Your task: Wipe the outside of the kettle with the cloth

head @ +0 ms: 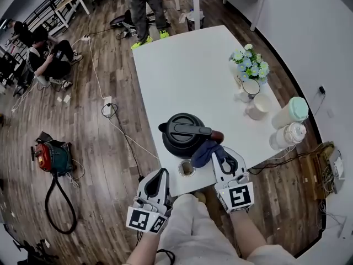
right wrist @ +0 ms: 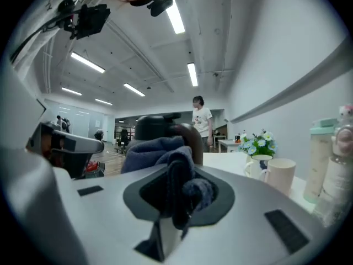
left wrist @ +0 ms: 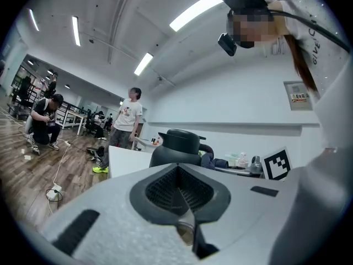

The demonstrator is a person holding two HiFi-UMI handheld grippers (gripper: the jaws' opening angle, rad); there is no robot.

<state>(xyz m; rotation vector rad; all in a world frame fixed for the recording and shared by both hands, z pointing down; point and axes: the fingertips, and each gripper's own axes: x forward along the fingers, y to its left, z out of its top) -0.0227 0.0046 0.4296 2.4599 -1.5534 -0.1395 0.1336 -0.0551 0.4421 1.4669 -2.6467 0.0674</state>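
R gripper (head: 223, 158) is clamped on the cloth (head: 207, 152). In the right gripper view the dark blue fabric (right wrist: 161, 152) is bunched between the jaws and spills fwd over them. The cloth sits against the near-right side of the kettle (head: 183, 133), just under its handle, and looks to be touching. The black kettle stands upright w/ lid on, near the front edge of the white counter (head: 182, 65).

L gripper (head: 160, 175) hangs off the counter's front edge, left of the kettle and apart from it. Its jaws are closed together w/ nothing in them. I see the kettle (left wrist: 180, 146) straight ahead in the left gripper view.

A small round item (head: 187, 168) is at the edge btwn the grippers. Flowers (head: 249, 63), two mugs (head: 257, 107) and two bottles (head: 289, 112) are along the right side.
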